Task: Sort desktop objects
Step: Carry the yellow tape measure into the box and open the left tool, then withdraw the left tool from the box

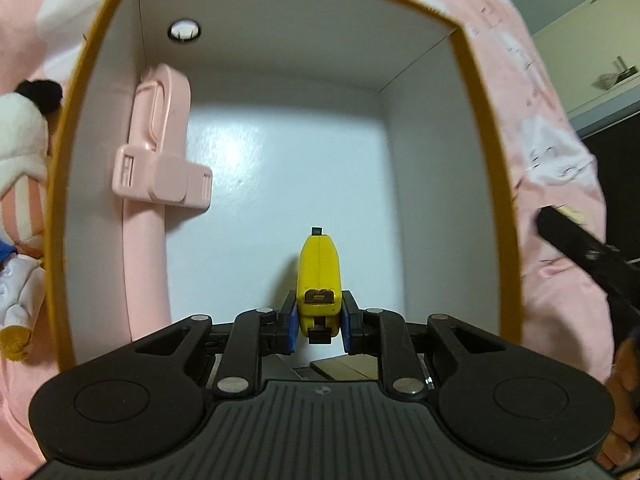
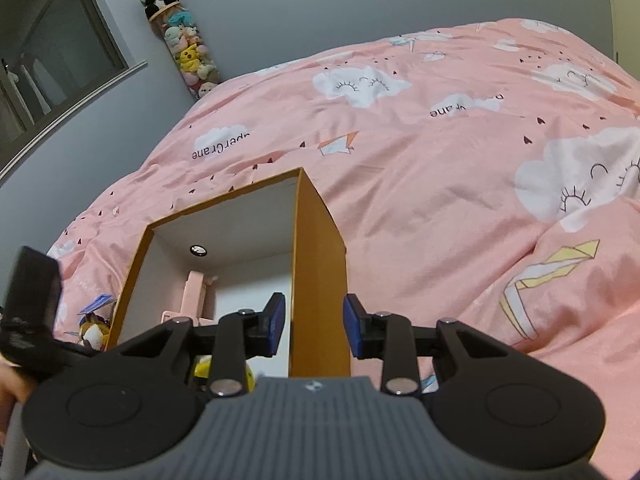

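Bedspread: the pink bedspread [image 2: 440, 168], printed with clouds and paper cranes, covers the whole surface beneath everything.
Box: the orange box [image 2: 316, 280] with a white inside stands open-topped on the bedspread.
Right gripper: the right gripper [image 2: 314, 326] straddles the box's right-hand wall, one blue pad inside and one outside; whether the pads press the wall cannot be told.
Left gripper: the left gripper [image 1: 319, 322] hangs over the box's open top, its pads clamped on the yellow tape measure.
Pink holder: the pink holder [image 1: 156, 160] lies along the box's left inner wall.
Yellow tape measure: the yellow tape measure [image 1: 319, 276] is pinched at its near end and points down into the box, well apart from the pink holder.
Plush toy: a plush toy [image 1: 20, 184] sits just outside the box's left wall.
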The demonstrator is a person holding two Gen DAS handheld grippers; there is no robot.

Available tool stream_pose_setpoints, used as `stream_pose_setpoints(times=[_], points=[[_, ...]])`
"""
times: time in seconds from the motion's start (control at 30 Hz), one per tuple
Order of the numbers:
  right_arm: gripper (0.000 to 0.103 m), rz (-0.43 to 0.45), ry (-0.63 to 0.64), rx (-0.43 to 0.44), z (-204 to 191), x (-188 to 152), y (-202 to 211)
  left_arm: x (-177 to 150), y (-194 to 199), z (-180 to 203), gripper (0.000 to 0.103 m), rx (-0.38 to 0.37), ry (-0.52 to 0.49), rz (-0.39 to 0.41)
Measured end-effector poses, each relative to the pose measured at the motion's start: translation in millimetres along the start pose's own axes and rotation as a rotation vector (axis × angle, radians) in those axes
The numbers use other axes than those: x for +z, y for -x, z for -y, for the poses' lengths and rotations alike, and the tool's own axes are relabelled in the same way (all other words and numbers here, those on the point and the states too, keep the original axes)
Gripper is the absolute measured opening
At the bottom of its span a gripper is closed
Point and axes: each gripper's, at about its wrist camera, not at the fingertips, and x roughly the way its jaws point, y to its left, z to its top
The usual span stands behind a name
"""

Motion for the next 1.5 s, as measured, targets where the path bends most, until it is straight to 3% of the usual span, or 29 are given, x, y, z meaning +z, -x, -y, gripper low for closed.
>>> stream_pose_setpoints(times=[0.2,0.47,0.7,0.8,0.93,1.13,1.3,1.5], points=[[0.034,-0.001,0.001,-0.008,1,0,-1,0,-15,-12,0.023,0.03,0.046,-0.078],[0.034,0.009,0.105,0.031,-21,0,2,-4,7,-21,0.028,0.083,0.04,-0.013],[0.034,-0.076,0.318,0.099,-57,-1,-9,-18,46,-25,0.028,0.077,0.003,0.088],[0.034,-0.149,0.417,0.123,-73,-2,-20,-24,75,-26,0.028,0.067,-0.011,0.162],[0.034,-0.327,0.496,0.116,-89,-5,-51,-20,103,-31,0.028,0.077,-0.016,0.248],[0.034,-0.568,0.446,0.087,-102,-12,-100,-24,125,-44,0.029,0.11,0.028,0.32],[0.034,-0.682,0.368,0.041,-104,-21,-129,-38,128,-66,0.029,0.1,0.064,0.346],[0.034,-0.751,0.309,0.0,-104,-29,-157,-41,126,-86,0.029,0.078,0.099,0.342]])
